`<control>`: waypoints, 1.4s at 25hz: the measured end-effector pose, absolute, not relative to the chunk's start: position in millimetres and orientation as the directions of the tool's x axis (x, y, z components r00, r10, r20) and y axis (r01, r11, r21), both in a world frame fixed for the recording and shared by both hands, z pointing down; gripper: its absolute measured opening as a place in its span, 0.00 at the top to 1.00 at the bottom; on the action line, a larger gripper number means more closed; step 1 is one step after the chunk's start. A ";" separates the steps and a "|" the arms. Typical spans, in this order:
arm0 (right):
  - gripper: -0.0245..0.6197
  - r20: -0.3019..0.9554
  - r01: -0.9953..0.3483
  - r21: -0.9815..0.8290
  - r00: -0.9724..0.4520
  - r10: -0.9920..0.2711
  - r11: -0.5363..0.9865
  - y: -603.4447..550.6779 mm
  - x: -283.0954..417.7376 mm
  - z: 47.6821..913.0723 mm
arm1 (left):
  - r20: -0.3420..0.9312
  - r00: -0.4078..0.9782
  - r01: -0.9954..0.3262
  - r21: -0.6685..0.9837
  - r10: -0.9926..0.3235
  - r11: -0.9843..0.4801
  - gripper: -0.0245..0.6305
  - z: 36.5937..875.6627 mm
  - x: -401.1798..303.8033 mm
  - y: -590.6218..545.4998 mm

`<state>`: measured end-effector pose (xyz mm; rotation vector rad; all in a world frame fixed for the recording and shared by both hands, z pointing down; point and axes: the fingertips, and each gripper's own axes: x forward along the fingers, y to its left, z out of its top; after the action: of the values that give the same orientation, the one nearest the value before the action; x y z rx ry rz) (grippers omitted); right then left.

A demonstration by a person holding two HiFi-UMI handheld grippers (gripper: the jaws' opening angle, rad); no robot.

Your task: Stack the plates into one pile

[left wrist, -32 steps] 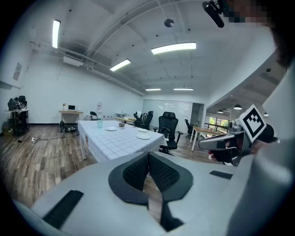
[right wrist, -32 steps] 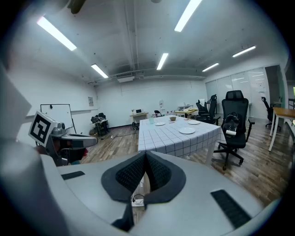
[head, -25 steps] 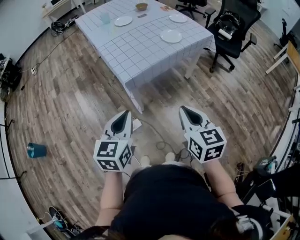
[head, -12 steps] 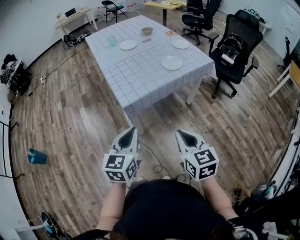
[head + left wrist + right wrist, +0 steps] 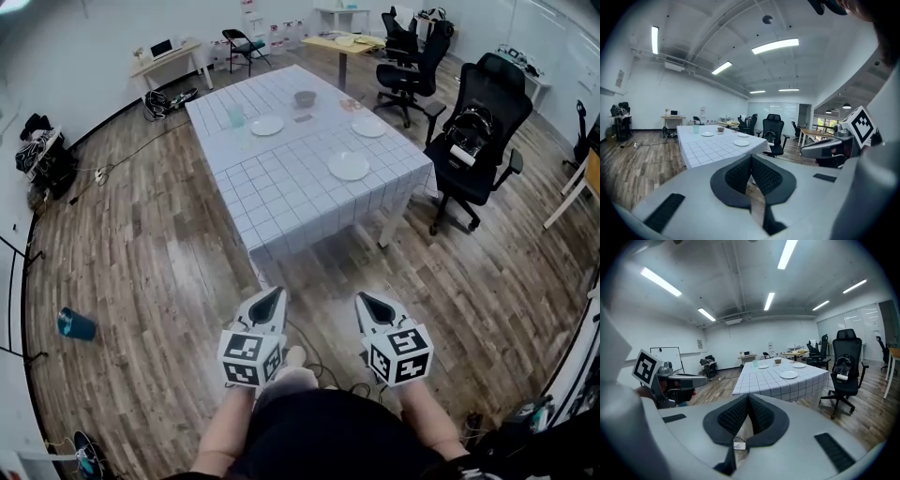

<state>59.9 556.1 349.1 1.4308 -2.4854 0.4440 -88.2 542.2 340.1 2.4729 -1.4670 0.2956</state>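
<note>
Grippers (image 5: 273, 294) (image 5: 365, 299) lower in head view; closed, empty

Person: black top (image 5: 328, 436).

Left tool (image 5: 275, 293), right tool (image 5: 363, 298): pale grey shells, each tapering to rounded point, black teardrop inset on upper face. Behind each shell, white cube (image 5: 249, 357) with black square markers on faces.

Left gripper view: smooth grey casing, black pads (image 5: 739, 174) with fine dotted grip texture, black rectangular strip (image 5: 665, 213) set into casing.

Right gripper view: same grey casing, same dotted black pads (image 5: 733, 416), black strip (image 5: 833, 451) on each side.
</note>
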 end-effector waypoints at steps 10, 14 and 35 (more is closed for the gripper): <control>0.94 0.363 -0.879 -0.139 -0.473 -0.803 0.456 512.8 57.7 359.5 | 0.298 0.509 -0.858 0.103 -0.808 -0.503 0.92 349.0 -82.1 484.9; 0.94 0.351 -0.888 -0.136 -0.458 -0.817 0.440 480.8 47.5 359.0 | 0.298 0.526 -0.848 0.116 -0.797 -0.516 0.92 356.1 -90.5 452.8; 0.79 0.395 -0.902 -0.113 -0.425 -0.814 0.417 303.9 -20.1 365.8 | 0.349 0.560 -0.823 0.126 -0.752 -0.554 0.92 381.7 -169.6 290.4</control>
<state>-20.1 303.9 365.8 1.4932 -2.3957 0.4497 -169.6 290.4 381.7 2.5214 -1.3051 0.3711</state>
